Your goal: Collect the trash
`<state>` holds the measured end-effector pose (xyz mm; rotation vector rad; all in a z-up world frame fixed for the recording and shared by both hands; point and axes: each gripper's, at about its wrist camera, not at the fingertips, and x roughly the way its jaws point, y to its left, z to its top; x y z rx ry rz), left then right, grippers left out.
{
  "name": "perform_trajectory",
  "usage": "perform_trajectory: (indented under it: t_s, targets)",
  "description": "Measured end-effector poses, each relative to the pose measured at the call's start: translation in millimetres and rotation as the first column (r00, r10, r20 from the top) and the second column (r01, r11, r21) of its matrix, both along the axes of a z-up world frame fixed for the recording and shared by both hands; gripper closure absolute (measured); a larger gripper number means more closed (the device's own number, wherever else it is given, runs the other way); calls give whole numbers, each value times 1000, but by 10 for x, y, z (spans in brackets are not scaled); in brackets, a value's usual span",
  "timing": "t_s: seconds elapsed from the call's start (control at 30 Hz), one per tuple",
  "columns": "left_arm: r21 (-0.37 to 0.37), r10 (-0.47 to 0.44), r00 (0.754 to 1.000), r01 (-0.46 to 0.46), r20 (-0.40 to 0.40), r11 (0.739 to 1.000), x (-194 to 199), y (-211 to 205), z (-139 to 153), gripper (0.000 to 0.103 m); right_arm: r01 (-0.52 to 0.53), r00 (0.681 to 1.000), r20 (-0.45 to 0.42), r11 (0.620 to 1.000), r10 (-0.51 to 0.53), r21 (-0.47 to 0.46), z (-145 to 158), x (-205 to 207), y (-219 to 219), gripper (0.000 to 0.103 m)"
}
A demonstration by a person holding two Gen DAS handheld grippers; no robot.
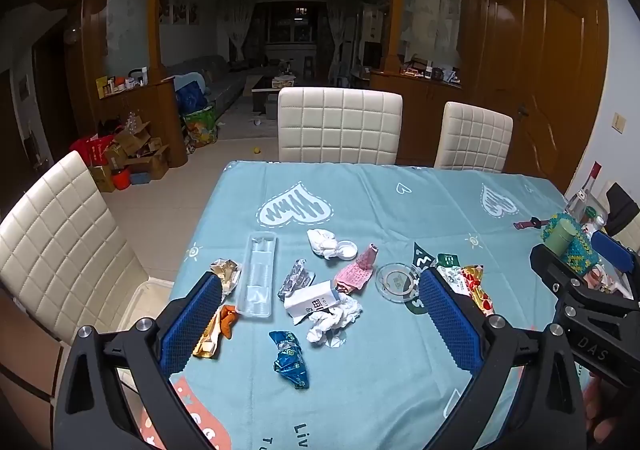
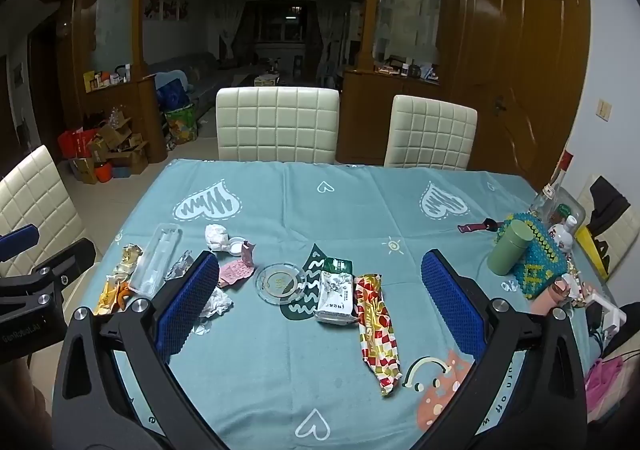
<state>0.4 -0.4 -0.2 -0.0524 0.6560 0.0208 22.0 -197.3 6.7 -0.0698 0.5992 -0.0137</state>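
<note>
Trash lies scattered on the blue tablecloth (image 1: 400, 350). In the left wrist view I see a blue foil wrapper (image 1: 291, 359), crumpled white tissue (image 1: 332, 320), a white paper box (image 1: 311, 300), a pink wrapper (image 1: 358, 270), a clear plastic tray (image 1: 259, 274), a silver wrapper (image 1: 294, 278) and an orange-gold wrapper (image 1: 218, 330). My left gripper (image 1: 320, 314) is open and empty above them. In the right wrist view a red-and-gold checked wrapper (image 2: 378, 330) and a white-green packet (image 2: 335, 292) lie between the fingers of my right gripper (image 2: 320, 286), which is open and empty.
A glass ashtray (image 2: 281, 282) sits mid-table. A green cylinder (image 2: 510, 248), a beaded box (image 2: 538, 262), bottles (image 2: 554, 190) and clutter crowd the right edge. White chairs (image 2: 276, 124) stand at the far side and left. The right gripper's body (image 1: 592, 302) shows at right in the left wrist view.
</note>
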Motion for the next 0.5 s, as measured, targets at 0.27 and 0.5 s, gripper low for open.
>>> perform_trajectory:
  t_s: [0.27, 0.5]
  targets:
    - [-3, -12, 1000, 12, -4, 1000, -8, -26, 0, 7, 3, 1000, -4, 1000, -3, -1, -55, 8, 9, 3]
    - [-6, -23, 1000, 23, -15, 1000, 64, -52, -55, 7, 5, 1000, -8, 1000, -5, 4, -57, 27, -22, 3]
